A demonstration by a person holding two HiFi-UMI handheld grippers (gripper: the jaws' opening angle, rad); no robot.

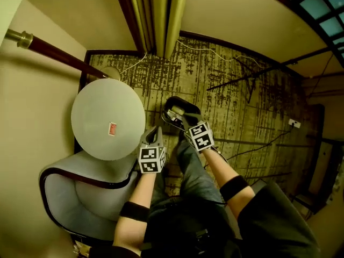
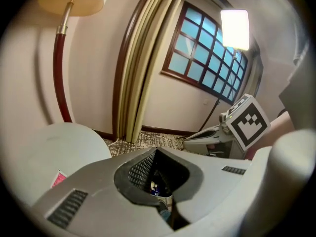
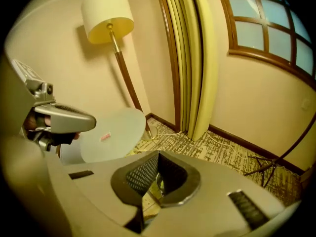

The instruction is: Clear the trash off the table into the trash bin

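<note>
Your left gripper (image 2: 157, 154) has its jaws fully together. A small blue-and-silver scrap (image 2: 161, 197) shows low in the slit, and you can't tell whether it is pinched or just lies beyond. Your right gripper (image 3: 158, 156) also has its jaws together with nothing between them; through the slit only patterned brown carpet (image 1: 242, 90) and a shiny curved edge show. In the head view both grippers sit over your legs, marker cubes facing up, side by side but apart. The left one is just beside the near edge of the round pale-grey counter (image 1: 91, 106). The right one points at the black oval trash bin (image 1: 186, 105) and overlaps its near rim in the picture. The bin stands on the carpet to the right of the counter, with something pale inside. One small red rectangular packet (image 1: 112, 128) lies flat on the counter, a little toward your side of centre, apart from both grippers. A grey upholstered armchair with dark trim (image 1: 80, 198) sits at your left, its back tucked under the counter's edge. A floor lamp with a cream shade and dark red pole (image 3: 107, 14) stands behind the counter near the yellow-green curtain (image 1: 161, 15).
</note>
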